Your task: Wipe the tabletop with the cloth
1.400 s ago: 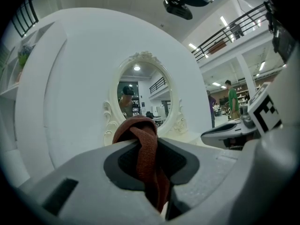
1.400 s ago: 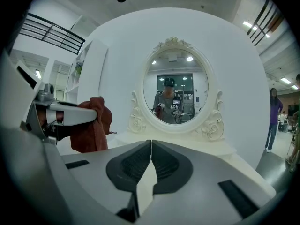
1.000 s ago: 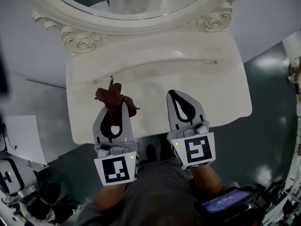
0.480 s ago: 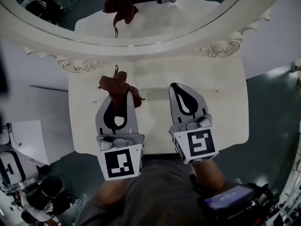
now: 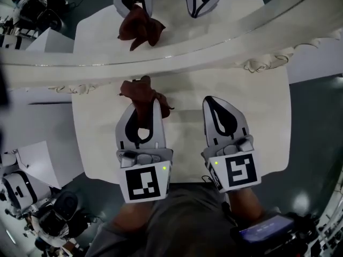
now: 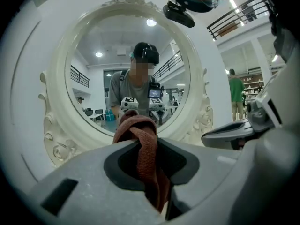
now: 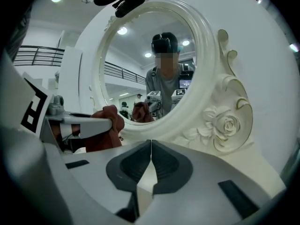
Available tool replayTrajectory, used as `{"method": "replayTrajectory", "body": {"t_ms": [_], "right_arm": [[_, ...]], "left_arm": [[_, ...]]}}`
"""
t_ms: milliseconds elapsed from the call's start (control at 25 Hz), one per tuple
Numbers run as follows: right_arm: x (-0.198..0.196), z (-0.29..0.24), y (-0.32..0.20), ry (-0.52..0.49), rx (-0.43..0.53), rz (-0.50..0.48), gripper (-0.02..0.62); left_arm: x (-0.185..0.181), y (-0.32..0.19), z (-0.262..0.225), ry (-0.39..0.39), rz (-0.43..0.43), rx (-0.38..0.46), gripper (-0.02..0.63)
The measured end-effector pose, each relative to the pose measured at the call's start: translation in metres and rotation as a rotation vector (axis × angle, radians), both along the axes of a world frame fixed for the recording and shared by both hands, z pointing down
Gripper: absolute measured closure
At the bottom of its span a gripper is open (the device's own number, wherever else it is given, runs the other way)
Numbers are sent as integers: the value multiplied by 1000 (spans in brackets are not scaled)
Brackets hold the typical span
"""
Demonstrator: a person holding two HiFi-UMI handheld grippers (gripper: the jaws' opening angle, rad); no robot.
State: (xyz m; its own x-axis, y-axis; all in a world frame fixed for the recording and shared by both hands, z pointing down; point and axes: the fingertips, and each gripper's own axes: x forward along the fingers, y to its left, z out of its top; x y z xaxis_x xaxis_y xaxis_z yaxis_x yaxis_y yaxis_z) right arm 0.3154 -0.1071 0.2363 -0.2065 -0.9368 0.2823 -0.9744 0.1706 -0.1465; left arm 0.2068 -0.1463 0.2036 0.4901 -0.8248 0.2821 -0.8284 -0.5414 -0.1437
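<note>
We hold both grippers over the white tabletop (image 5: 262,127), pointing at the mirror (image 5: 177,20) that stands along its far edge. Our left gripper (image 5: 143,104) has its fingers pinched on the cloth (image 5: 140,90). The reddish-brown fabric runs up through the gap between the pads and bunches out beyond the tips, on the mirror side. That bunch lies just in front of the mirror's frame (image 5: 241,42), close to its foot; we cannot tell whether it touches the tabletop. Our right gripper (image 5: 213,99) sits beside the left one, a little farther from the mirror, with its fingers pressed together tip to tip and nothing between them. The two grippers are apart and roughly parallel. In the mirror we see the cloth and both grippers reflected. A carved rose (image 7: 228,124) decorates the frame at the mirror's lower right, ahead of the right gripper.
</note>
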Motion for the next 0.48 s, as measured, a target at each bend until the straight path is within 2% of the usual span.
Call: {"method": "replayTrajectory", "body": {"t_ms": [280, 480], "right_arm": [[28, 49, 14, -60, -71, 57, 580], [40, 68, 25, -77, -110, 94, 580]], "left_arm": [[34, -17, 67, -21, 37, -80, 525], [47, -19, 94, -98, 74, -113, 525]]}}
